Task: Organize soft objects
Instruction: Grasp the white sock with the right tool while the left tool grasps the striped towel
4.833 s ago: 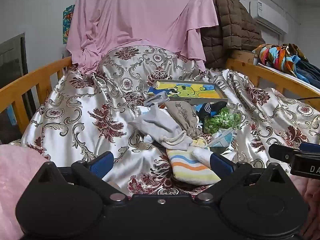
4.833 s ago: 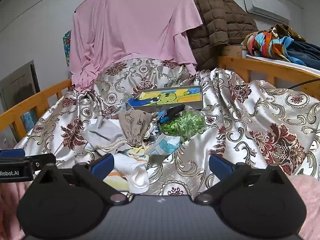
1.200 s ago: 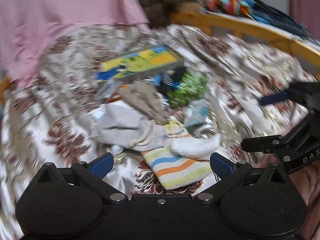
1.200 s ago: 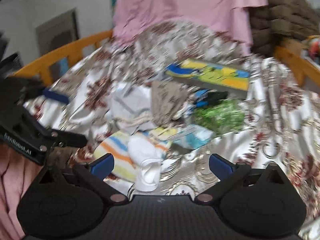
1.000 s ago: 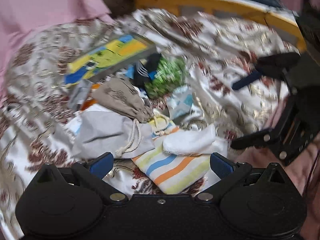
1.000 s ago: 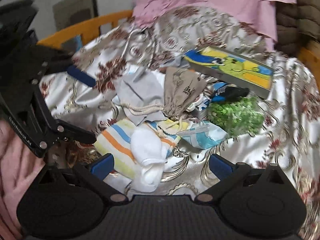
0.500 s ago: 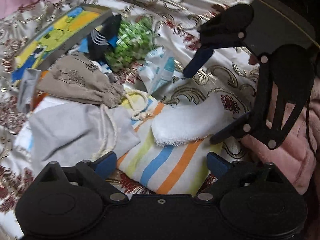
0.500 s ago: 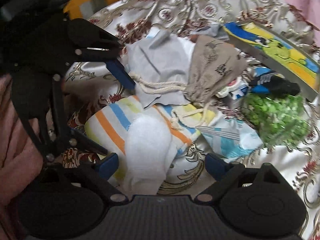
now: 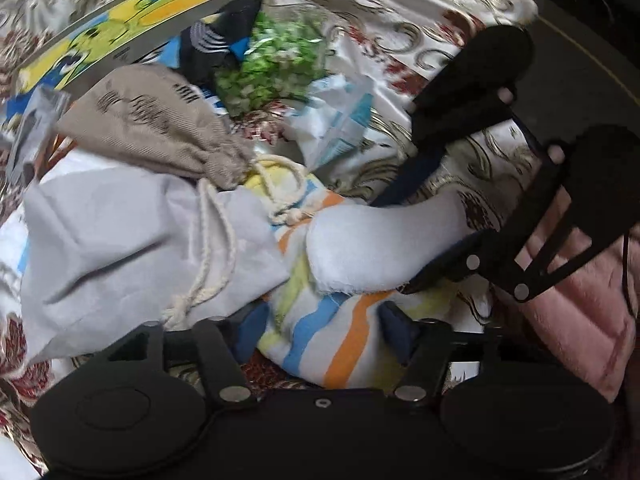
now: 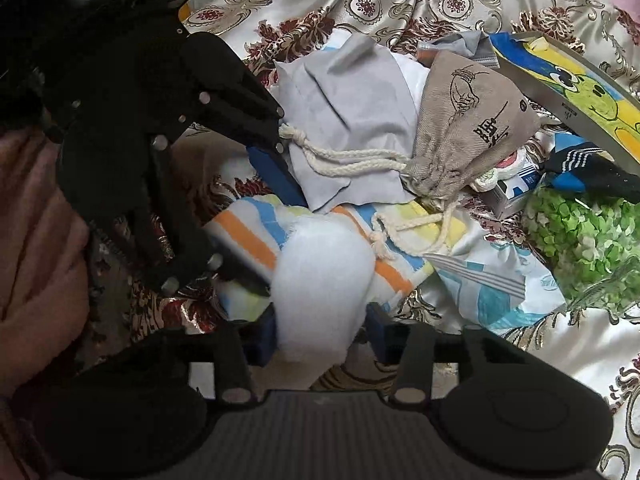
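Evidently the white sock lies atop the striped cloth, its long axis running straight into the right gripper, whose jaws straddle its near end (contact unclear); the left gripper brackets the cloth, jaws apart.

left gripper fingers spread, right gripper fingers spread, both lowered close together
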